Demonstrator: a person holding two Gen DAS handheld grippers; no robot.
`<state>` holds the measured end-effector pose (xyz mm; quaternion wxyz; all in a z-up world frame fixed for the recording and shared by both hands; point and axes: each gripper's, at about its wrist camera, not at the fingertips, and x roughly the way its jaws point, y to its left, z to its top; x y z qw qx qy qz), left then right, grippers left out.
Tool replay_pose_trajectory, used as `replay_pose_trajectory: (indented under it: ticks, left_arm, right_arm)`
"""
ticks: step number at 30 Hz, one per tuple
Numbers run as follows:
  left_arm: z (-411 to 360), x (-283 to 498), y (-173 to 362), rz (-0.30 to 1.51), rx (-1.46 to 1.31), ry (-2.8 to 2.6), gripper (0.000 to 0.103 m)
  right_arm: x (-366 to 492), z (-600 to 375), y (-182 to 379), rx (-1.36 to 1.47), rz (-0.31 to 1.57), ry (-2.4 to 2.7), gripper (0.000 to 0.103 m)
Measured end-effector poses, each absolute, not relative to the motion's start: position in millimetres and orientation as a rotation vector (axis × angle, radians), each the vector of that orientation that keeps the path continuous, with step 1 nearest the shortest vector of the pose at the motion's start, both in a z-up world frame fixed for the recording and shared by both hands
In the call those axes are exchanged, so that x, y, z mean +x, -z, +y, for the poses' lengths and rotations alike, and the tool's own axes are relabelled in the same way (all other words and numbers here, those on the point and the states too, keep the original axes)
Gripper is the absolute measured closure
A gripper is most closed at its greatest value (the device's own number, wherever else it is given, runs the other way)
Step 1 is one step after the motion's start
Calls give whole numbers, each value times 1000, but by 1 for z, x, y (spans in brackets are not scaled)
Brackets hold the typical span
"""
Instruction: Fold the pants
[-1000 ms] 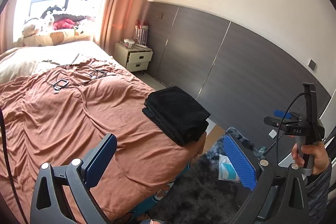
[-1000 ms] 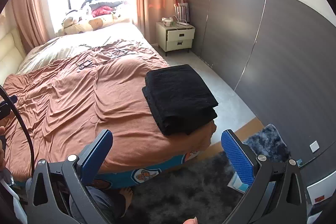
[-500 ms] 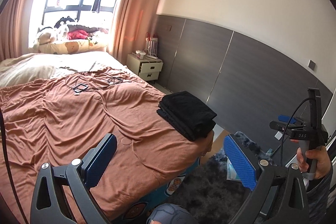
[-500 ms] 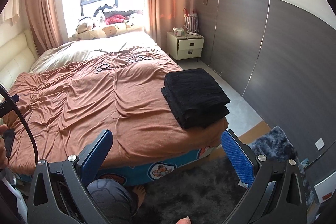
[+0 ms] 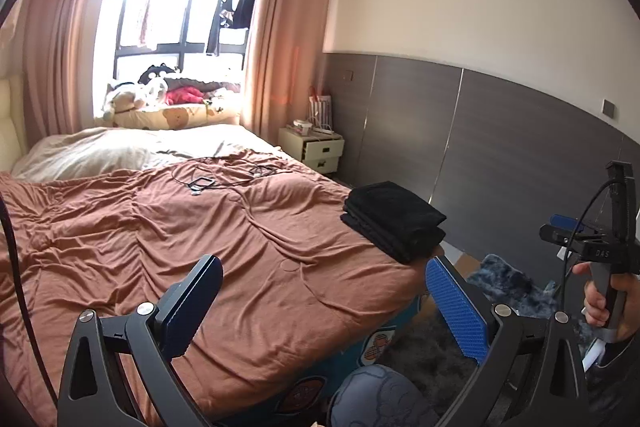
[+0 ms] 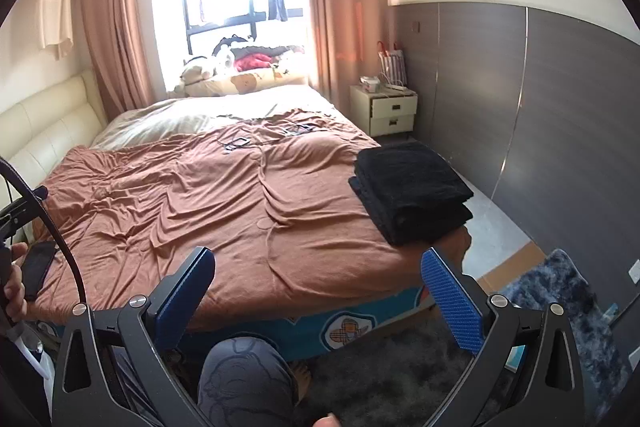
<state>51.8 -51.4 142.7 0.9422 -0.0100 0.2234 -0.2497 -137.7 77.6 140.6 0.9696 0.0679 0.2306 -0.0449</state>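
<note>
So the black pants (image 6: 412, 191) are sitting as a neat folded stack at the near right corner of the bed, on the rust-brown duvet (image 6: 224, 211), right by the edge. Looks to me like the folding itself is basically done and this is the hands-off bit.

Both grippers are well clear of the stack. The left gripper (image 5: 324, 307) has its blue pads spread wide with nothing between them, and it's the same for the right gripper (image 6: 318, 297): fingers apart and empty, hovering off the foot of the bed.

If you want to finish this well, I'd leave the stack alone. It's close to the mattress edge, so any nudge toward the right could tip it off onto the floor. If anything needs tidying, come in low from the near side, pinch only the top layer's loose edge, and square it up, don't drag the whole pile. The fabric looks thick and soft, so it should hold the fold fine.

Readable text: the other gripper's body at the right of the left wrist view has small letters that look like "DAS" (image 5: 601, 253). The blue bed base (image 6: 348, 327) has cartoon patch prints, but no wording I can make out. There's a dark phone (image 6: 38, 267) at the left edge, with a blank screen.
</note>
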Motion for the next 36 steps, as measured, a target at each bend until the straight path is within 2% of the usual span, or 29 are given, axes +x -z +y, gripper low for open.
replay_pose_trajectory:
  ticks: [12,36]
  left_arm:
    - [-29,4,-119,389,-38,438,0]
    - [-10,-37,-42,474,-29,350,0]
  right_arm:
    - [-174,106,-87,136,371,69,0]
    - [-168,155,-33,165,481,64,0]
